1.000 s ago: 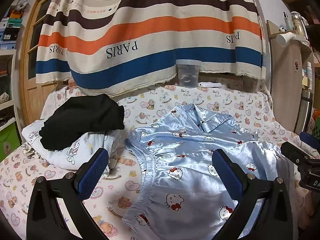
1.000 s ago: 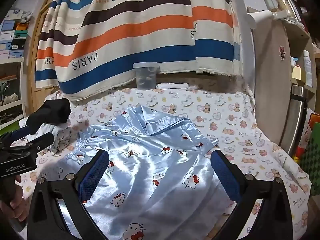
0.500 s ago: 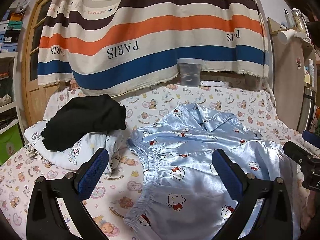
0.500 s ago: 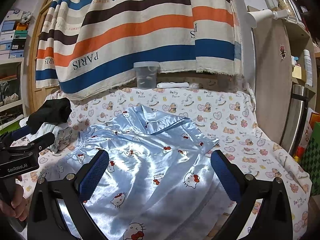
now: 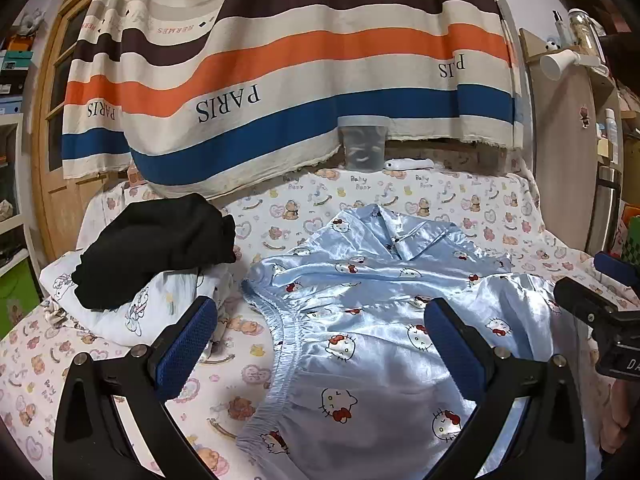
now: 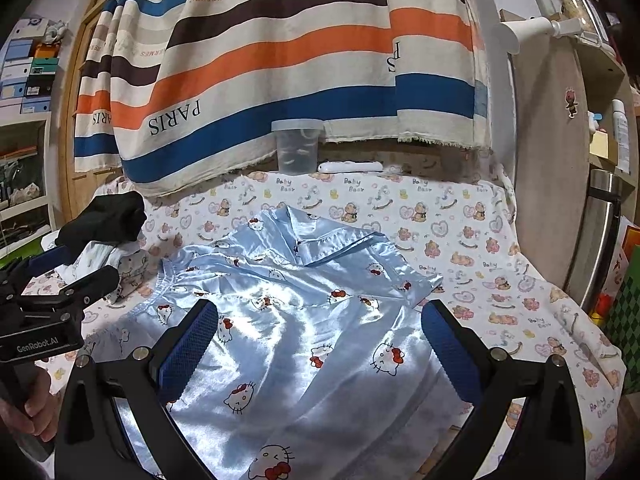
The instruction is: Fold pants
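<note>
Light blue satin pants [image 5: 368, 364] with a cat print lie crumpled on the bed, their gathered elastic waistband [image 5: 282, 344] toward the left. They partly cover a matching blue pyjama shirt [image 5: 404, 240] behind them. The pants [image 6: 288, 356] and shirt [image 6: 320, 248] also show in the right wrist view. My left gripper [image 5: 320, 344] is open and empty, above the waistband side. My right gripper [image 6: 320, 344] is open and empty, above the middle of the pants. Each gripper shows at the edge of the other's view.
A folded black garment [image 5: 160, 240] rests on a white printed pile [image 5: 152, 308] at the left. A clear plastic container [image 5: 364, 144] and a white remote [image 5: 408, 164] stand on the ledge behind. A striped blanket [image 5: 280, 60] hangs behind. A wooden panel [image 6: 552, 160] is at the right.
Both grippers have drawn back and up slightly; the scene sits a little lower in both views. The clothes have not moved.
</note>
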